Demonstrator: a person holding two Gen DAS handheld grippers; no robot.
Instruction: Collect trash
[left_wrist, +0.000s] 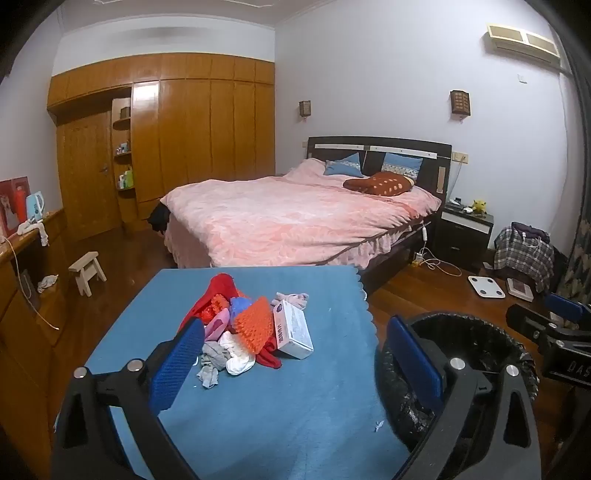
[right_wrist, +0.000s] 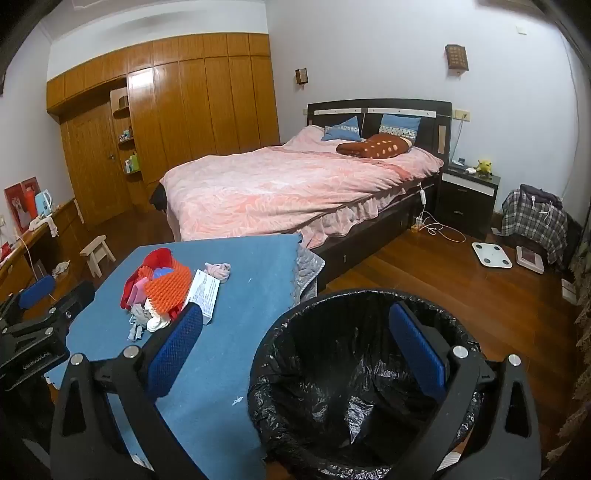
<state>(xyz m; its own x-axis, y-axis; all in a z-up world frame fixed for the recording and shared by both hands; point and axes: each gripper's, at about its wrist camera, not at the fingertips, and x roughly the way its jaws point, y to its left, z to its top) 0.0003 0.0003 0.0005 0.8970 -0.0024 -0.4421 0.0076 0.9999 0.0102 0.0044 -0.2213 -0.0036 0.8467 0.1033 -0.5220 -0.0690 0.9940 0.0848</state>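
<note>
Legible lettering is scarce. In the left wrist view, the black body of the right gripper (left_wrist: 565, 321), at the right edge, carries pale raised capitals reading "DAS", cut off by the frame. In the right wrist view, the black body of the left gripper (right_wrist: 35, 295), at the left edge, bears a line of pale capitals seen at an angle and too blurred to spell out. The white box (left_wrist: 293, 329) on the blue cloth (left_wrist: 258, 406) shows dark printed characters along one side and, in the right wrist view, dense lines of fine print on its top face (right_wrist: 205, 291); none can be read.
</note>
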